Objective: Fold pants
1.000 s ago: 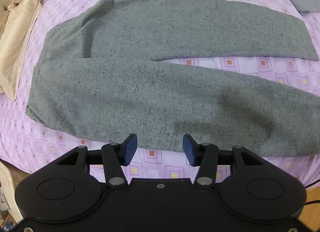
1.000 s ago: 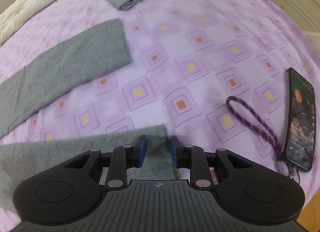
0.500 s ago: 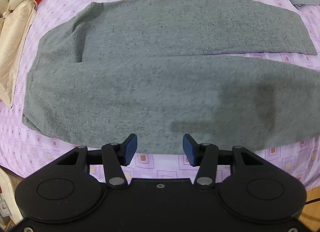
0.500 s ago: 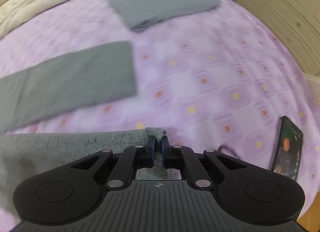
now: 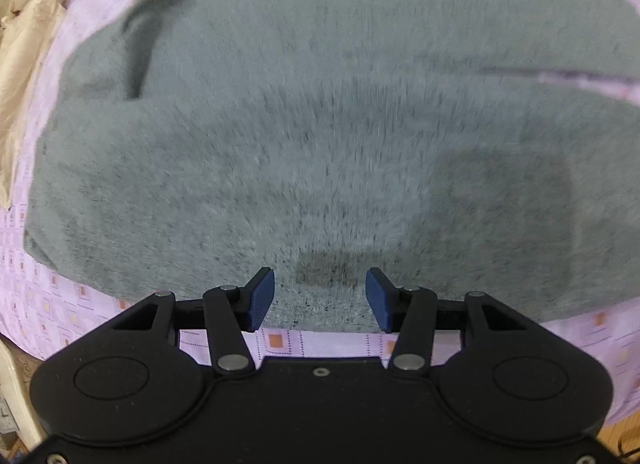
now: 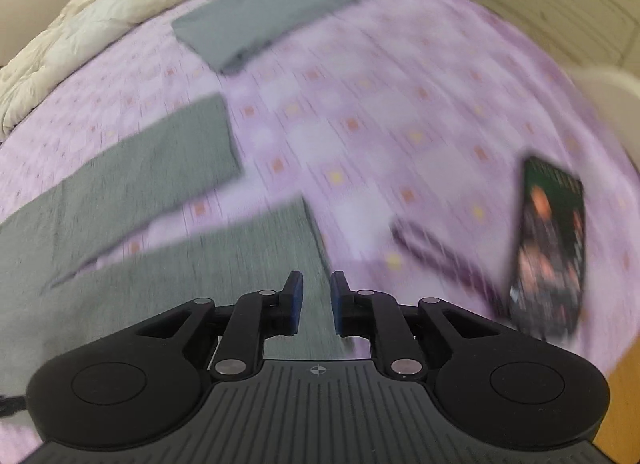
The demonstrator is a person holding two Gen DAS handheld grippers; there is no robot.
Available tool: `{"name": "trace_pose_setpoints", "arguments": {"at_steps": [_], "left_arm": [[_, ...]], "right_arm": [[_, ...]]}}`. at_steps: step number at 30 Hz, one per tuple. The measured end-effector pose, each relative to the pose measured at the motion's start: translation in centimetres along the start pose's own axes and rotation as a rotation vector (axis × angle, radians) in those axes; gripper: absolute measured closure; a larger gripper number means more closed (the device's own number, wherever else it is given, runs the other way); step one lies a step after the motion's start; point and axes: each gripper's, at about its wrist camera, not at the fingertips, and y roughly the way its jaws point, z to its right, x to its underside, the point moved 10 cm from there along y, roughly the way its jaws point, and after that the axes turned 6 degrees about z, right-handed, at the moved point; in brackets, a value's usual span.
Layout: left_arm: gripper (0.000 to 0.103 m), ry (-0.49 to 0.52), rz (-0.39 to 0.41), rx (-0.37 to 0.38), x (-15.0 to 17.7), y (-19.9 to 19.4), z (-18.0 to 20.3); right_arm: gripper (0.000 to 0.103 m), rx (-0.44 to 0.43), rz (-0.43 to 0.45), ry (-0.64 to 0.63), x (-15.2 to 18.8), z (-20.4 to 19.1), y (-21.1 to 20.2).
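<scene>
on the bed (image 6: 400, 64) the pants (image 5: 320, 124) are laid flat, both legs apart, so no fold is seen. the left claw (image 5: 320, 296) is spread at the near edge; the right claw (image 6: 316, 300) is slightly parted over the near hem, nothing pinched.

I see a purple square-patterned bedsheet (image 6: 400, 112) carrying a folded grey cloth (image 6: 272, 20), a dark smartphone (image 6: 550, 248) with braided purple strap (image 6: 440, 260), beside a cream quilt (image 6: 120, 4).
</scene>
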Motion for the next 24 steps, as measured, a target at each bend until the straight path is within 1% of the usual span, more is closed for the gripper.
{"name": "trace_pose_setpoints", "arguments": {"at_steps": [2, 3, 5, 8, 11, 13, 14, 15, 16, 18, 21, 24], "left_arm": [[0.046, 0.049, -0.066, -0.006, 1.0, 1.7, 0.3], [0.042, 0.069, -0.086, -0.016, 1.4, 2.4, 0.4], [0.043, 0.088, -0.046, -0.026, 1.3, 2.2, 0.4], [0.042, 0.125, -0.025, -0.035, 1.5, 1.8, 0.6], [0.042, 0.126, -0.011, -0.045, 1.7, 1.5, 0.8], [0.043, 0.124, -0.006, -0.05, 1.9, 1.3, 0.9], [0.044, 0.127, -0.003, -0.047, 1.9, 1.2, 1.0], [0.044, 0.13, -0.001, -0.044, 2.0, 1.0, 1.1], [0.044, 0.13, 0.002, -0.038, 2.2, 1.0, 1.2], [0.042, 0.119, 0.01, -0.022, 2.3, 0.5, 1.2], [0.043, 0.087, 0.017, -0.02, 2.2, -0.5, -0.4], [0.043, 0.04, 0.055, -0.029, 1.4, -1.9, -3.2]], "right_arm": [[0.085, -0.002, -0.023, 0.039, 1.7, 0.3, -0.8], [0.079, -0.005, -0.036, 0.065, 2.5, 0.4, -0.9], [0.078, -0.014, -0.067, 0.125, 3.9, 0.7, -0.8], [0.078, -0.03, -0.097, 0.201, 5.1, 0.4, 0.3], [0.078, -0.063, -0.1, 0.294, 5.2, -0.1, 1.7], [0.078, -0.057, -0.119, 0.352, 4.9, -0.5, 2.7], [0.08, -0.045, -0.139, 0.361, 4.9, -0.7, 2.9], [0.091, -0.029, -0.155, 0.34, 4.8, -1.0, 2.9], [0.093, -0.009, -0.149, 0.294, 4.6, -1.1, 2.7], [0.094, 0.048, -0.154, 0.203, 4.7, -1.2, 2.6], [0.093, 0.081, -0.185, 0.218, 5.6, -0.6, 2.7], [0.09, 0.099, -0.168, 0.187, 4.7, -1.5, 1.6]]}}
